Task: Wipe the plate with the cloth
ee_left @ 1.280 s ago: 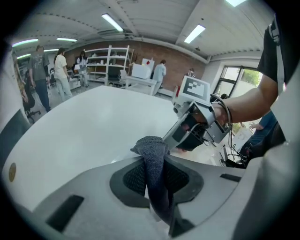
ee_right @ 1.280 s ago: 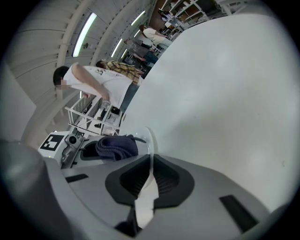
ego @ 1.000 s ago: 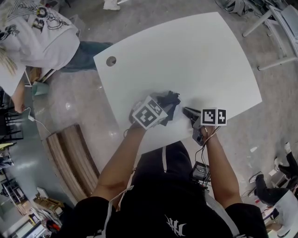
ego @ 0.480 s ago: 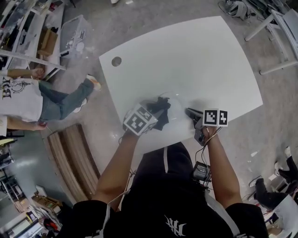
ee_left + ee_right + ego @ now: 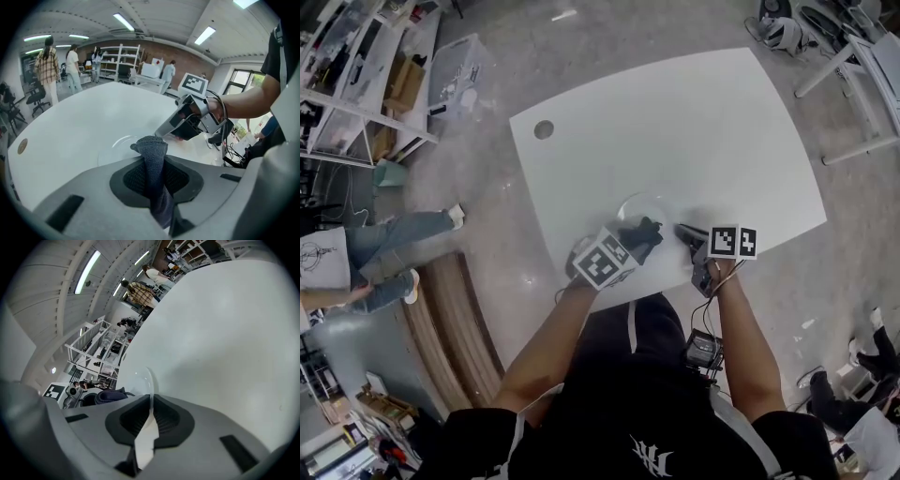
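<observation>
A clear glass plate lies near the front edge of the white table. My left gripper is shut on a dark grey cloth, which rests on the plate's near side. In the left gripper view the cloth stands up between the jaws, with the plate just beyond. My right gripper is shut on the plate's right rim. The right gripper view shows that thin rim pinched between its jaws, with the cloth to the left.
A round cable hole sits in the table's far left corner. Wooden planks lie on the floor to the left. Shelving stands at the upper left, and a person walks on the floor there. Metal chair legs stand at the upper right.
The left gripper has dragged the cloth across the plate, first toward me and left, then back right toward the right gripper. The right gripper has kept its hold. The person on the floor has walked away.
</observation>
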### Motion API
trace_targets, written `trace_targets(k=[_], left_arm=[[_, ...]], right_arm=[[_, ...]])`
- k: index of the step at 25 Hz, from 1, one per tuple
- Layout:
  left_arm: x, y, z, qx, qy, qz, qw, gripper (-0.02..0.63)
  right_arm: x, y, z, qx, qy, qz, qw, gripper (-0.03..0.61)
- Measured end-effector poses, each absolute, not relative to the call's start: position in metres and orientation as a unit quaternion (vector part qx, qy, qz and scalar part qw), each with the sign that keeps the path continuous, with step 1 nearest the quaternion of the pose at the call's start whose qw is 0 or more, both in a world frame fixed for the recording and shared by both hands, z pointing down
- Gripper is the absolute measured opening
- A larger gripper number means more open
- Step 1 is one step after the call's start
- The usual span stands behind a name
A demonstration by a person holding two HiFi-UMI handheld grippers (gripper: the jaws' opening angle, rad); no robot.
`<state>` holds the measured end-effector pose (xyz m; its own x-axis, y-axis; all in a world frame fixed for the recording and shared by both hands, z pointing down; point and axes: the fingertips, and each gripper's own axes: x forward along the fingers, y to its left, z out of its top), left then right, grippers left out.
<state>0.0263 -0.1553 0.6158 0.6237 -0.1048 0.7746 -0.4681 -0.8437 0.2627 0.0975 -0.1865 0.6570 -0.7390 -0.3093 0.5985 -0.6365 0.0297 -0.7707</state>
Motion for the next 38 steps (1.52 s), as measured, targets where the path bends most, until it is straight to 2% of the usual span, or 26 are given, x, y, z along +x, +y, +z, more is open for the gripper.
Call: trace_targets(k=[22, 27, 31, 38], left_arm=[[0.036, -0.155, 0.616, 0.871, -0.163, 0.399, 0.235, 0.054], [0.027, -0.152, 0.593, 0.887, -0.171, 0.350, 0.250, 0.054], [0.010, -0.150, 0.551, 0.909, -0.187, 0.258, 0.268, 0.054], [-0.011, -0.124, 0.462, 0.942, -0.214, 0.094, 0.240, 0.054]], right_arm=[[0.124, -0.185, 0.637, 0.349, -0.718, 0.594, 0.097, 0.021], [0.142, -0.187, 0.599, 0.364, -0.759, 0.536, 0.056, 0.017], [0.138, -0.185, 0.537, 0.353, -0.818, 0.454, 0.010, 0.009], [0.128, -0.153, 0.426, 0.312, -0.890, 0.323, -0.081, 0.005]])
